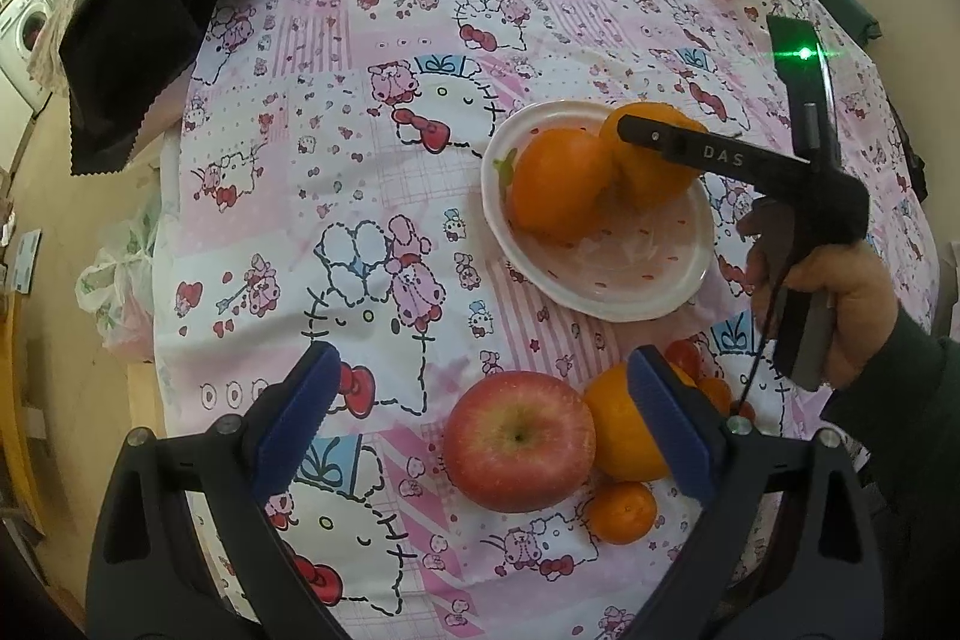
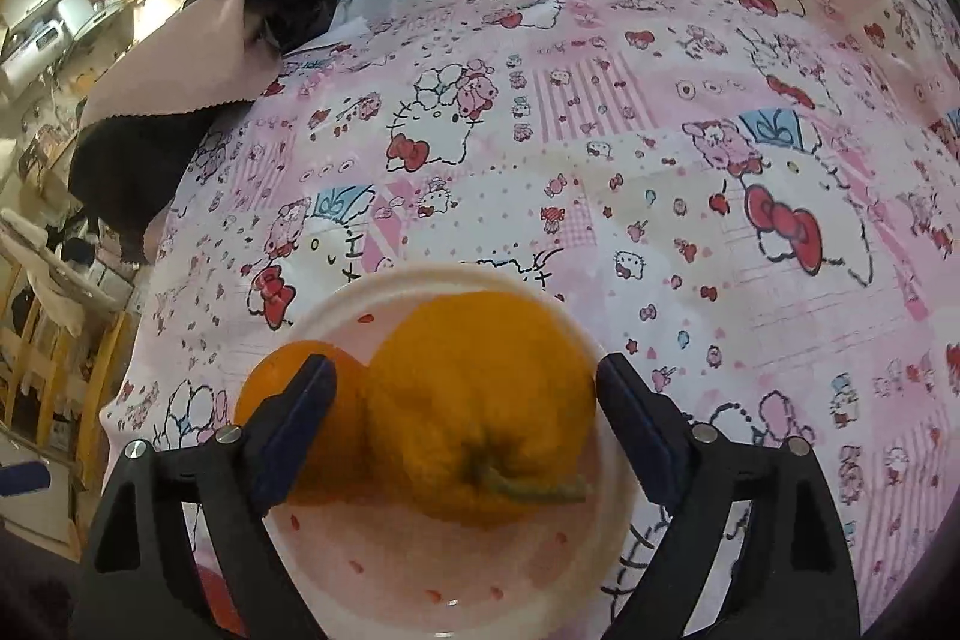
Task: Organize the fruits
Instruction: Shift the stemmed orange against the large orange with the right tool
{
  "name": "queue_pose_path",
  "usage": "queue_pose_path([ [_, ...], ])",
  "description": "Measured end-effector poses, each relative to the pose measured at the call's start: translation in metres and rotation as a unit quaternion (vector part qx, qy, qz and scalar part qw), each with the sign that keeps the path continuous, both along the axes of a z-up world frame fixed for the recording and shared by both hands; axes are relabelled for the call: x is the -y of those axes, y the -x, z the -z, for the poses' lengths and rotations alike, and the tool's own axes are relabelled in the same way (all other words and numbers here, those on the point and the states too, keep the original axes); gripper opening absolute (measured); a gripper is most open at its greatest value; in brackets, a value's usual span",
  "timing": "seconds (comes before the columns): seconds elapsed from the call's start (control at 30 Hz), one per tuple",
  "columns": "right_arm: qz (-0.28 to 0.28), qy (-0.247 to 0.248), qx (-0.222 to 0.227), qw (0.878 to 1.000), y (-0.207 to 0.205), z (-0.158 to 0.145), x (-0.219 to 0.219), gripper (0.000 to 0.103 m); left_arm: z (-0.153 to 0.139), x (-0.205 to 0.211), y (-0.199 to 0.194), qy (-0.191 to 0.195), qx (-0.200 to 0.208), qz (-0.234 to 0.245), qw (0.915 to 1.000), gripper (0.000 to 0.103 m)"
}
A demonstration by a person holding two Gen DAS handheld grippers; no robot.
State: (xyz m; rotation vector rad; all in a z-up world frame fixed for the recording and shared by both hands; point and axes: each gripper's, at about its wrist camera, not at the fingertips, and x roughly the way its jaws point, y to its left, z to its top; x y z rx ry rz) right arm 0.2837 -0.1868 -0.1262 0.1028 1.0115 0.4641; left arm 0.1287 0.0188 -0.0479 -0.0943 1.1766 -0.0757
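text: "DAS" — white letters | on: black finger of right gripper (image 1: 660, 142) | place: over the plate (image 1: 600, 304) — above the oranges | other text: none legible

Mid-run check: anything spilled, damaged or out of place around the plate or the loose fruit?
Nothing stands out. Two oranges sit intact on the plate. An apple, another orange and a small mandarin lie on the cloth, not yet sorted.

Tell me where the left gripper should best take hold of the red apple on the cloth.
Probably across the apple at its widest girth, coming down from above: it sits stem dimple up. An orange touches its right side, so one finger must slip between them. The left gripper is open.
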Motion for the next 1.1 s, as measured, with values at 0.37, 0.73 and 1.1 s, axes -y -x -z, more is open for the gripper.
queue_pose_path([
  [0.37, 0.009, 0.001, 0.001, 1.000, 0.007, -0.023, 0.012, 0.091, -0.003, 0.001, 0.001, -0.008, 0.009, 0.001, 0.9999, 0.095],
  [0.73, -0.057, 0.062, -0.066, 0.994, 0.006, 0.003, 0.005, 0.079, -0.004, 0.001, 0.002, -0.005, 0.007, 0.001, 1.0000, 0.095],
  [1.1, -0.022, -0.023, -0.012, 0.999, -0.010, -0.004, 0.004, 0.065, 0.005, -0.001, -0.003, -0.002, -0.005, 0.001, 1.0000, 0.095],
])
